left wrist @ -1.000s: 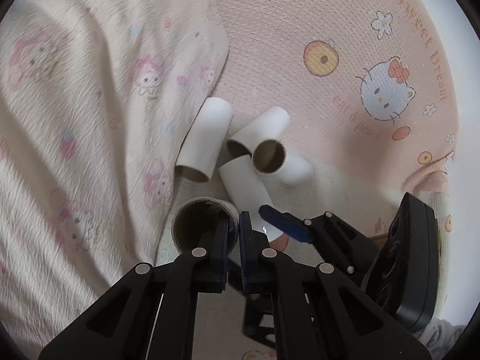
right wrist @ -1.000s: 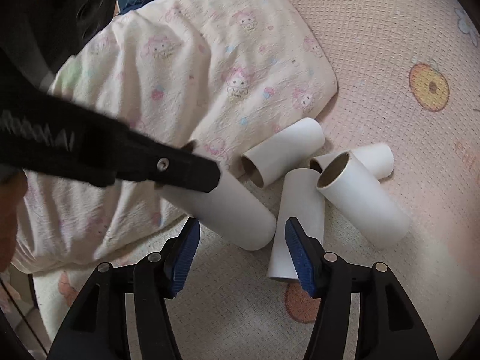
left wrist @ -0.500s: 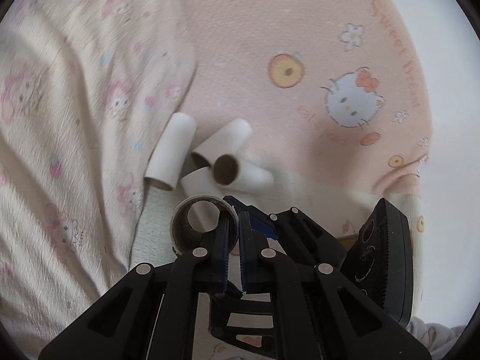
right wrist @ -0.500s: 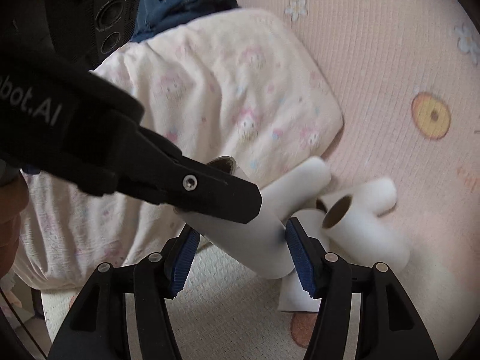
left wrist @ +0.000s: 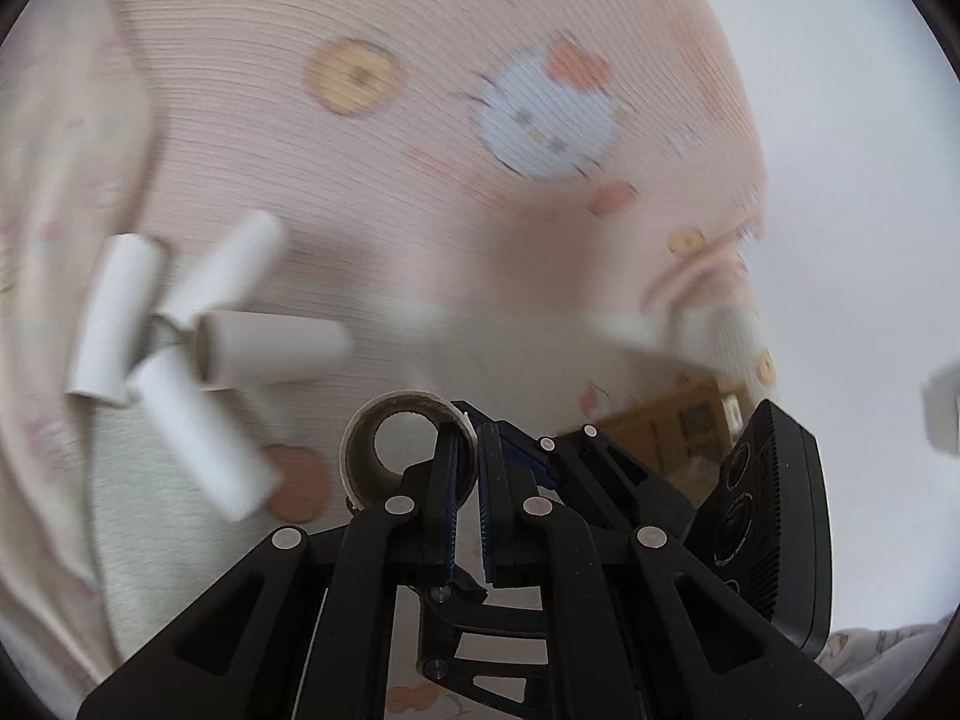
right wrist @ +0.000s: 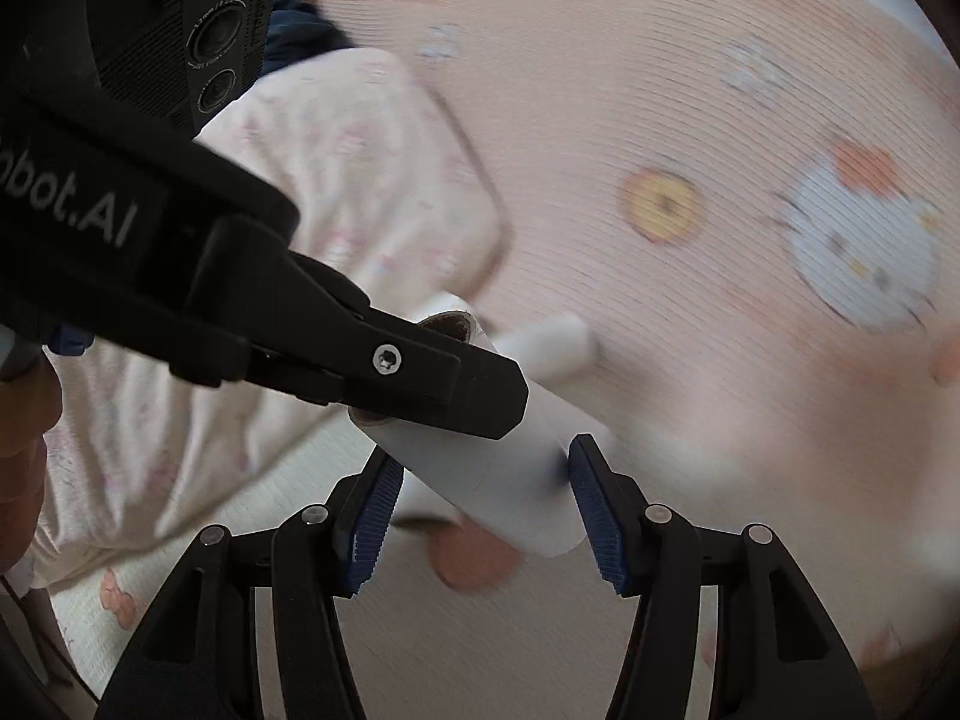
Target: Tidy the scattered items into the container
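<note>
On the pink cartoon-print blanket [left wrist: 540, 276], the left gripper [left wrist: 467, 474] pinches the wall of a light, crushable cardboard tube [right wrist: 480, 462], its body lying between the right gripper's [right wrist: 486, 510] half-open, non-touching fingers, so the rim suits best.

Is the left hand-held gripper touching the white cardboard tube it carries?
Touching. The left wrist view shows the left hand-held gripper pinching the white cardboard tube's wall.

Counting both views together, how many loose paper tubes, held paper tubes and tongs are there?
Loose paper tubes on the blanket: 4
Held paper tube, in the left tongs: 1
Tongs, the left tongs and the right tongs: 2
Total: 7
</note>
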Motion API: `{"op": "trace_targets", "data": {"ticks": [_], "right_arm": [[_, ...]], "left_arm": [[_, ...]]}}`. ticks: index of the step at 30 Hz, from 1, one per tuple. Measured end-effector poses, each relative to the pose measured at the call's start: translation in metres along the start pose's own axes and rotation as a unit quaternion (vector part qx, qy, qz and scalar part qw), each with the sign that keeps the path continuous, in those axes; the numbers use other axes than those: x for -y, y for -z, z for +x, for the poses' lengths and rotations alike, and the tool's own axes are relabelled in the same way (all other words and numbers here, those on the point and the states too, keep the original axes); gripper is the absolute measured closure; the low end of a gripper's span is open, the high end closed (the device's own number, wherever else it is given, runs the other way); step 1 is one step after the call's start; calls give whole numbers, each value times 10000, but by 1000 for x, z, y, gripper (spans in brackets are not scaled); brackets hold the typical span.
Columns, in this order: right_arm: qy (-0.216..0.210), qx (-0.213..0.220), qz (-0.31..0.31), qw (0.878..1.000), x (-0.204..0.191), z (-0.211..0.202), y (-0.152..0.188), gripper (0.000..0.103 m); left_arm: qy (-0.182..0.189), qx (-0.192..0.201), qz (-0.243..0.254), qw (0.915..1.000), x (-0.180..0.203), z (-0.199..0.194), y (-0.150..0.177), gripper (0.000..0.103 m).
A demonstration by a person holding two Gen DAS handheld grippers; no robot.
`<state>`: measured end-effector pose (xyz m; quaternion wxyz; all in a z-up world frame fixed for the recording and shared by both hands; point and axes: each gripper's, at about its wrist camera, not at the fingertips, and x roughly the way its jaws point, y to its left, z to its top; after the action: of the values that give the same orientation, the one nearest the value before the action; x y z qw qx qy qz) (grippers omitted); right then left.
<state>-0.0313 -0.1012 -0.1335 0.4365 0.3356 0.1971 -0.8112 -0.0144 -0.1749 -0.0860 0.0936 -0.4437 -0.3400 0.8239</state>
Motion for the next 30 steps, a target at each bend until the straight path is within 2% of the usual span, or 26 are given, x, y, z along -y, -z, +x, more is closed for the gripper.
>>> {"op": "trace_targets", "data": {"ticks": [3,6,13,17,21,23,24,26,30], "right_arm": [[356,-174,219,9990,18,-2,4,48],[733,-371,451,9956,35,-20,23,48],[1070,-830,1209,9834,63,-40,64,48],[1022,-1098,1413,9785,67,-40,76,48],[638,-1443,1571,9749,66,-30,84,50],[526,-1632,1636,9715,66,-20,89,59],[546,-1628,1641,9714,67,-18,90,59],[537,-1628,1658,9711,68,-14,91,60],[301,-1576,1914,9683,73,-11,93,61]], "left_arm": [[329,-232,197,9990,16,23,2,96],[621,-533,396,9959,35,52,7,96],[848,-1108,635,9882,60,98,27,96],[765,-1330,565,9865,62,110,35,95],[362,-1365,409,9891,56,115,43,95],[258,-1256,198,9915,48,110,43,93],[279,-1203,37,9923,42,106,43,87],[279,-1118,-173,9932,33,101,43,80],[17,-1042,-120,9945,24,93,45,79]]}}
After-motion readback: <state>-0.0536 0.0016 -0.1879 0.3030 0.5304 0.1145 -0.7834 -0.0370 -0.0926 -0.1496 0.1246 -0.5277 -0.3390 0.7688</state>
